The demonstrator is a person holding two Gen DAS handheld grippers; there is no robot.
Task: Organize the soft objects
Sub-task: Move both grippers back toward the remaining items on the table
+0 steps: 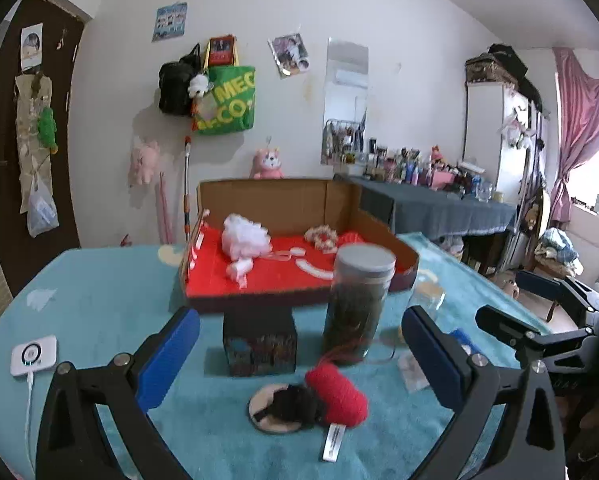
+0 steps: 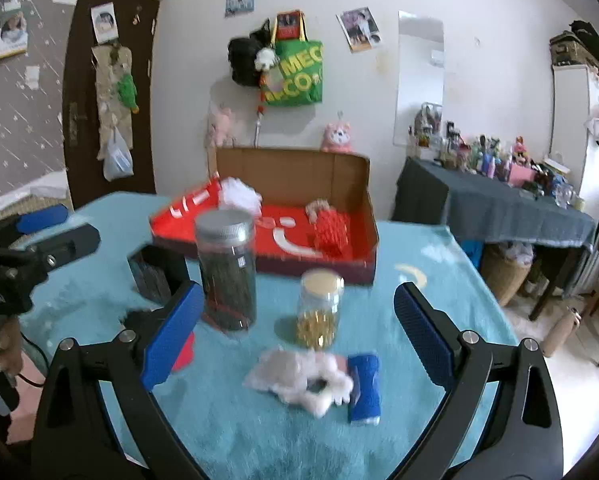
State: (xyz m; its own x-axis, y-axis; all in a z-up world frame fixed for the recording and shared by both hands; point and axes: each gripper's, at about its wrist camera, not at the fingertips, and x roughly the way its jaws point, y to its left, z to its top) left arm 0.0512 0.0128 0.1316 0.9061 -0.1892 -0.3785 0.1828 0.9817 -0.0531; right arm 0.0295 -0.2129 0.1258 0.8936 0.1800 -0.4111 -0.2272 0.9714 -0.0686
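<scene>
Teal fleece cloth [image 1: 111, 312] covering table, cardboard box [image 1: 299, 204] with red floor sitting at back, holding white mesh pouf [image 1: 243, 236] and scrunchie [image 1: 321, 237]. Left gripper [image 1: 301, 354] hovering with fingers apart above red knitted piece [image 1: 339, 394] and black furry pompom [image 1: 295, 404]. Right gripper [image 2: 299, 336] hanging spread wide over white fluffy scrunchie [image 2: 303, 378] touching blue cloth [image 2: 365, 388]. Dark-filled jar [image 2: 228, 270] and small jar of yellow beads [image 2: 319, 308] standing nearby.

The right gripper [image 2: 297, 334] hangs wide open above a white fluffy item [image 2: 299, 378] and a blue cloth [image 2: 364, 388] touching it at 3 o'clock. At 12 o'clock stands a small jar [image 2: 319, 308]; at 10 o'clock a tall dark jar [image 2: 227, 268]. Beyond lies the red-lined box [image 2: 363, 268].
</scene>
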